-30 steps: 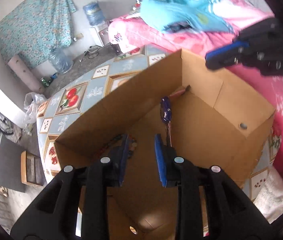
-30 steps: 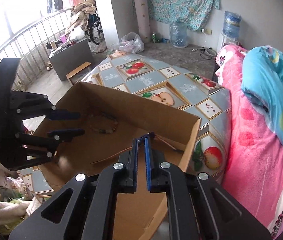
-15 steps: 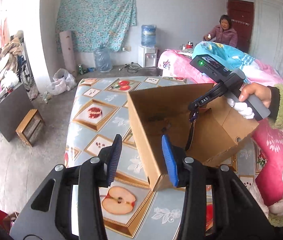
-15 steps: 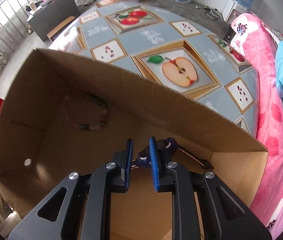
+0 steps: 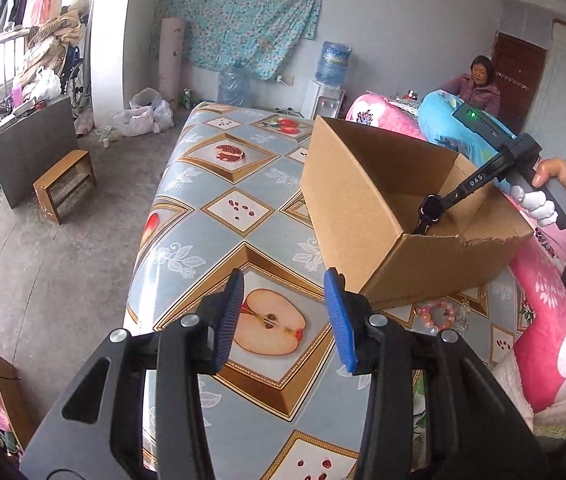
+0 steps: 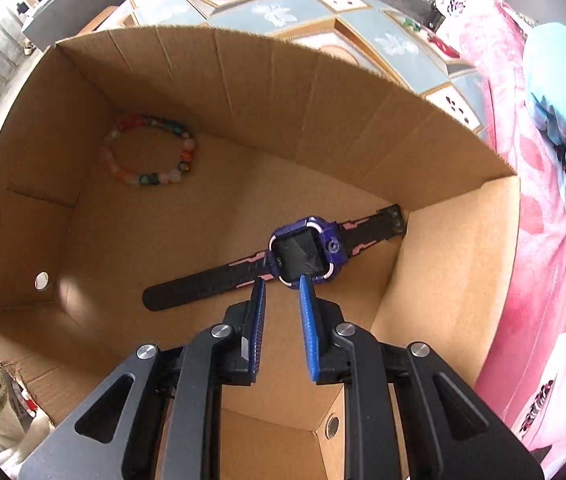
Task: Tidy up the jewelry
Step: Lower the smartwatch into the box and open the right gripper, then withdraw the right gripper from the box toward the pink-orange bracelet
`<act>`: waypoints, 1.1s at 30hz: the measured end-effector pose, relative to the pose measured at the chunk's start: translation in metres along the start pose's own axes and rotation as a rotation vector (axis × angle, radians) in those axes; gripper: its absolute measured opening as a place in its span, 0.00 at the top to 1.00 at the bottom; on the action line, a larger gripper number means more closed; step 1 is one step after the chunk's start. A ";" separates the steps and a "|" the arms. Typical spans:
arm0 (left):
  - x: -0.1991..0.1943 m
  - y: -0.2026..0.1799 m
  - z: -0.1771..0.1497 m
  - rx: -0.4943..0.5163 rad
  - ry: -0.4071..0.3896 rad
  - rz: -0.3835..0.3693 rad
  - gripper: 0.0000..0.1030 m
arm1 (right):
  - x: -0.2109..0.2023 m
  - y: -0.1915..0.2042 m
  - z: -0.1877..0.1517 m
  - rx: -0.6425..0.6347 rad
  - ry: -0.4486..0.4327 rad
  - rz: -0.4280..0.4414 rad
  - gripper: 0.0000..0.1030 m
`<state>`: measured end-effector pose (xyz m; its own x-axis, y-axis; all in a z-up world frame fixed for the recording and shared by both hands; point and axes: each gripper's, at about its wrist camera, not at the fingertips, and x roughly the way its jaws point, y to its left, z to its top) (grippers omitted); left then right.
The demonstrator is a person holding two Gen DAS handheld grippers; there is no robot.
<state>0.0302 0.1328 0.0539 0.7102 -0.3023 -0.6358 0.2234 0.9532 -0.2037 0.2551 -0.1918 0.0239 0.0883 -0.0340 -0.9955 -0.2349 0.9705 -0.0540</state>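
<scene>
A purple smartwatch (image 6: 305, 254) with a black and pink strap lies on the floor of the open cardboard box (image 6: 243, 80). My right gripper (image 6: 282, 290) is open just above it, empty; it also shows inside the box in the left wrist view (image 5: 429, 210). A multicolour bead bracelet (image 6: 149, 152) lies in the box's far left corner. My left gripper (image 5: 283, 300) is open and empty over the table, left of the box (image 5: 347, 200). A pink bead bracelet (image 5: 437, 314) lies on the table by the box's near side.
The table (image 5: 211, 216) has a blue fruit-patterned cloth. A pink bed (image 5: 555, 320) runs along its right edge. A wooden stool (image 5: 65, 184) and a dark cabinet (image 5: 31, 148) stand on the floor to the left. A person (image 5: 479, 84) sits at the back.
My right gripper has opened and let the watch go onto the box floor. My left gripper has pulled out of the box, back over the table, and opened wider.
</scene>
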 end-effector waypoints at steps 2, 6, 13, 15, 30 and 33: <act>0.001 0.002 -0.003 -0.008 -0.003 -0.009 0.62 | 0.014 -0.002 0.001 0.029 0.062 -0.016 0.79; 0.002 0.005 -0.009 -0.020 -0.007 -0.023 0.61 | 0.037 -0.004 0.007 0.080 0.120 -0.002 0.77; 0.003 0.019 -0.019 -0.057 0.005 -0.036 0.61 | 0.049 0.001 0.023 0.144 0.109 0.112 0.74; 0.003 0.022 -0.021 -0.063 0.007 -0.034 0.61 | 0.049 0.007 0.028 0.136 0.090 0.106 0.74; -0.007 0.010 -0.037 -0.025 0.013 -0.003 0.54 | -0.019 0.007 -0.001 0.126 -0.133 0.080 0.74; -0.013 -0.005 -0.042 0.011 0.010 0.002 0.51 | -0.061 0.007 -0.034 0.122 -0.273 0.120 0.74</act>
<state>-0.0085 0.1320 0.0322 0.7039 -0.3002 -0.6437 0.2295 0.9538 -0.1939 0.2149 -0.1907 0.0816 0.3275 0.1319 -0.9356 -0.1429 0.9857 0.0889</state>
